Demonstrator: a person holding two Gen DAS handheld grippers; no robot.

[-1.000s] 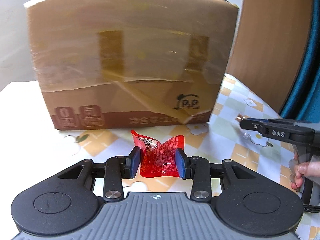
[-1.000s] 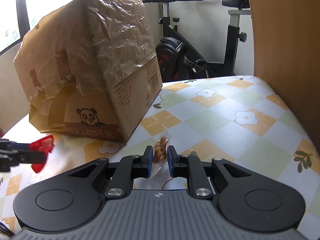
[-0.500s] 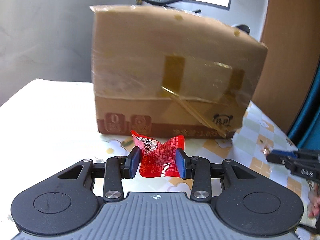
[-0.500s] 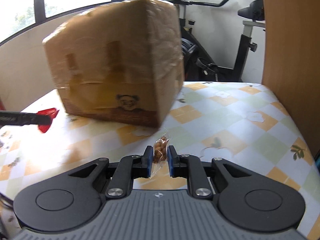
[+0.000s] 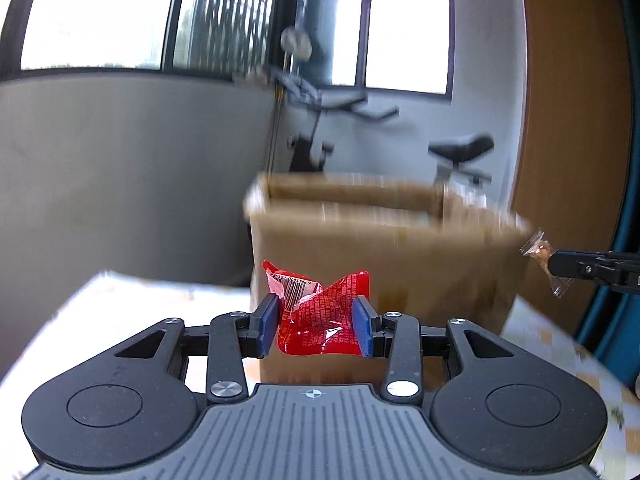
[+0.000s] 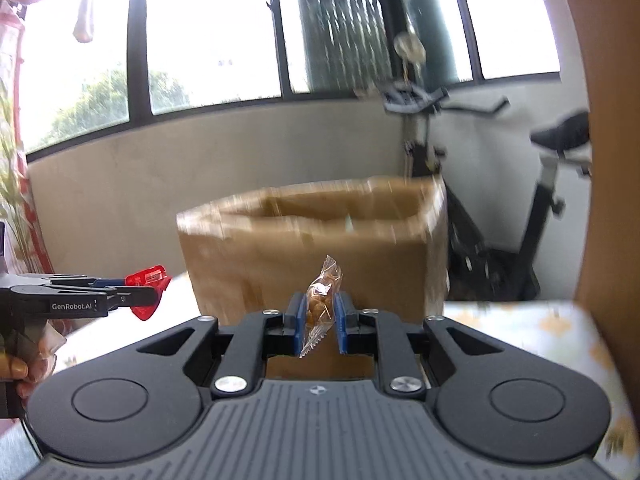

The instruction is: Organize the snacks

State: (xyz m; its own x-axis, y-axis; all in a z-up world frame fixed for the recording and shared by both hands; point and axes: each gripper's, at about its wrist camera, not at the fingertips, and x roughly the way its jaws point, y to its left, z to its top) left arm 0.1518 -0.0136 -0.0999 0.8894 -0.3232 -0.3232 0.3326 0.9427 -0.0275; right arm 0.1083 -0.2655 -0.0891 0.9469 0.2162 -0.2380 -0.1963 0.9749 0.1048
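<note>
My left gripper (image 5: pixel 316 326) is shut on a red snack packet (image 5: pixel 320 316) and holds it in the air, in front of the cardboard box (image 5: pixel 384 264). My right gripper (image 6: pixel 318 322) is shut on a small clear packet of brown nuts (image 6: pixel 320 304), also in the air before the same box (image 6: pixel 312 252). The box is open at the top and its rim sits just above fingertip level. The left gripper with the red packet (image 6: pixel 146 290) shows at the left of the right wrist view. The right gripper with the nut packet (image 5: pixel 540 252) shows at the right of the left wrist view.
The box stands on a table with a checked flower cloth (image 6: pixel 520 332). A brown wooden panel (image 6: pixel 612 160) rises at the right. An exercise bike (image 6: pixel 520 200) and a low wall with windows stand behind the table. A blue curtain (image 5: pixel 624 280) hangs at the far right.
Both grippers have risen with their packets, from table level to the height of the box's upper part. The box's open top now shows. Both views are motion-blurred.
</note>
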